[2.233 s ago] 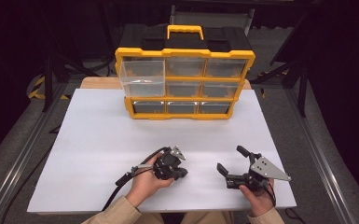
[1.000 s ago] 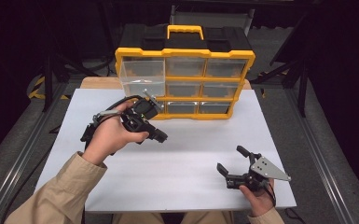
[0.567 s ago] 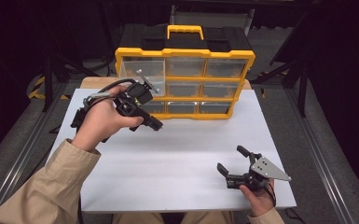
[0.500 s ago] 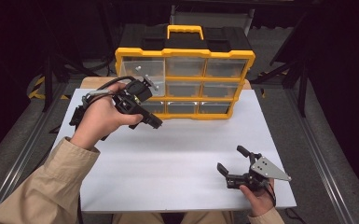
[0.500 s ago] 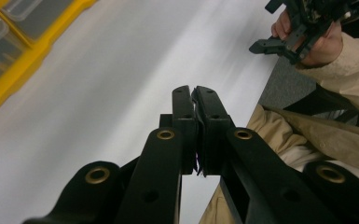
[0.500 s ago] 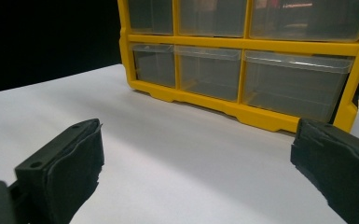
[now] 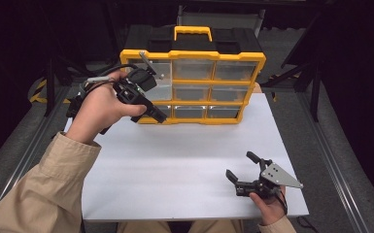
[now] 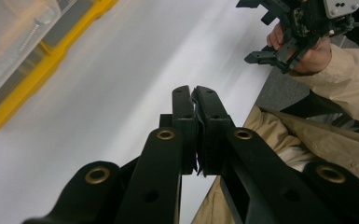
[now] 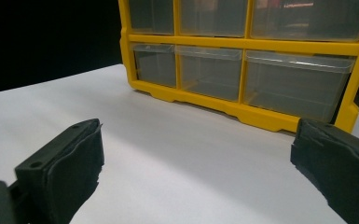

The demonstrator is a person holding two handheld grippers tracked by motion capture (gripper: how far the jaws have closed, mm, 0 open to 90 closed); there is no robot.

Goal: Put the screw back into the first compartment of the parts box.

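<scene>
A yellow organizer (image 7: pixel 193 56) with clear drawers and a black top stands at the back of the white table (image 7: pixel 184 160). My left gripper (image 7: pixel 159 116) is held up in front of the organizer's left drawers, its jaws slanting down toward the table. In the left gripper view its jaws (image 8: pixel 194 93) are pressed together with nothing between them. My right gripper (image 7: pixel 239 165) rests low near the front right edge, open and empty. Its two pads (image 9: pixel 72 156) stand far apart in the right gripper view, facing the organizer's lower drawers (image 9: pixel 210 70).
A small screw (image 8: pixel 30 37) shows through a clear drawer in the left gripper view. The other hand with the right gripper (image 8: pixel 291 28) appears at that view's top right. Dark frames and floor surround the table.
The left hand has lifted its gripper from the front of the table and carried it back and left, up to the organizer's left drawers. The right gripper has stayed still.
</scene>
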